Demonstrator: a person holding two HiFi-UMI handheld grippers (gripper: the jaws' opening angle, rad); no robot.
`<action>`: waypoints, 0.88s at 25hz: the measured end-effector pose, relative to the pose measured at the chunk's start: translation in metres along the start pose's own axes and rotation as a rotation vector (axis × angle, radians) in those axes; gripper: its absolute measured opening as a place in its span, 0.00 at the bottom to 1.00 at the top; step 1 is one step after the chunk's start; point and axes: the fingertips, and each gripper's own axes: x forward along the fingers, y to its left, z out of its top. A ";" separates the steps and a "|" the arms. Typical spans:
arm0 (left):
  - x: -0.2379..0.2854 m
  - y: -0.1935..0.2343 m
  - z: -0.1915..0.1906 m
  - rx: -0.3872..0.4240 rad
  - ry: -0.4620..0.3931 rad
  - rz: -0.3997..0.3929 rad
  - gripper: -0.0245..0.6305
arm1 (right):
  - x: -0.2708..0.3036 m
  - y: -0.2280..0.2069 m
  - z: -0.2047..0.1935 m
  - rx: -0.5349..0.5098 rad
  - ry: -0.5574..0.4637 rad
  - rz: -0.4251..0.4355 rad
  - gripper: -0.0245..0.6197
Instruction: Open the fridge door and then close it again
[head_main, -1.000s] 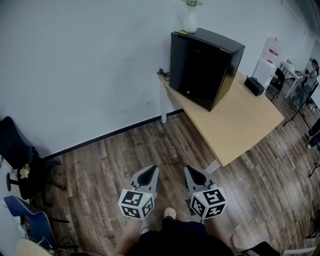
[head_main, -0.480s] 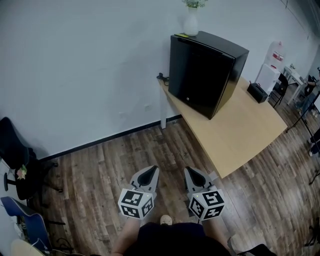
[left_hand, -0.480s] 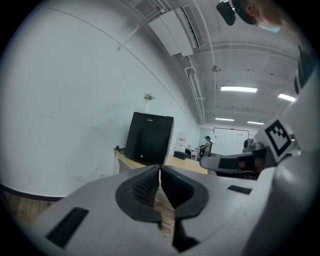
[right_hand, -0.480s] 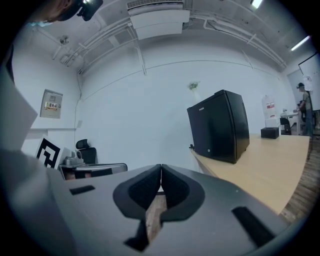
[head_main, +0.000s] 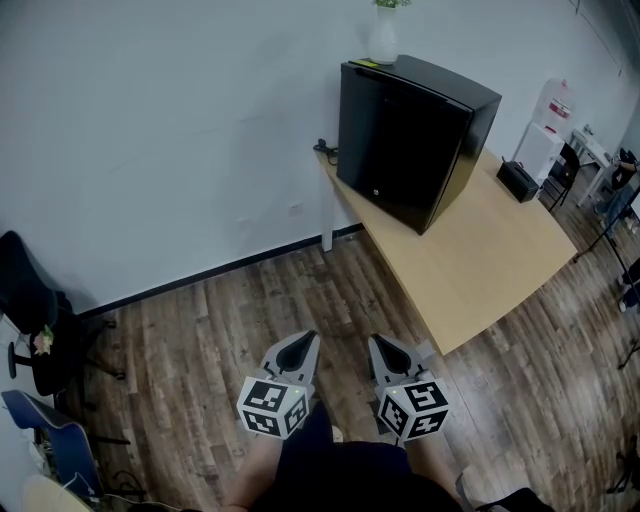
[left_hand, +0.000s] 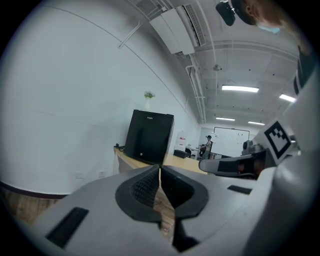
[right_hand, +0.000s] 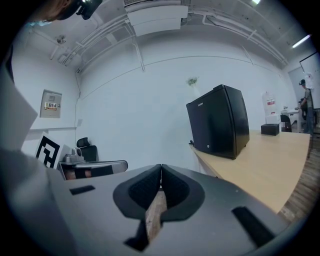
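Observation:
A small black fridge (head_main: 410, 140) stands on the far end of a light wooden table (head_main: 480, 260), its door shut; it also shows as the fridge (left_hand: 149, 136) and the fridge (right_hand: 218, 129) in the gripper views. Both grippers hover side by side over the floor, well short of the table. My left gripper (head_main: 304, 340) is shut with nothing in it, its tips meeting at the left gripper (left_hand: 159, 169). My right gripper (head_main: 380, 342) is likewise shut and empty, tips touching at the right gripper (right_hand: 160, 168).
A white vase (head_main: 382, 40) stands on top of the fridge. A black box (head_main: 517, 178) lies on the table's far right. Black chairs (head_main: 35, 310) are at the left wall. More desks and a person (head_main: 618, 185) are at the far right. Wood-plank floor (head_main: 230, 320) lies between me and the table.
The view has shifted slightly toward the fridge and table. Both grippers keep their side-by-side pose and stay shut.

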 end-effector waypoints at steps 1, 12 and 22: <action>0.000 0.000 0.000 0.000 0.000 0.001 0.05 | 0.000 0.001 -0.001 -0.001 0.003 0.002 0.02; 0.020 0.013 0.008 0.001 -0.007 -0.004 0.05 | 0.023 -0.007 0.007 -0.016 0.005 0.014 0.02; 0.061 0.050 0.031 0.008 -0.016 -0.006 0.05 | 0.077 -0.022 0.026 -0.032 0.004 0.028 0.02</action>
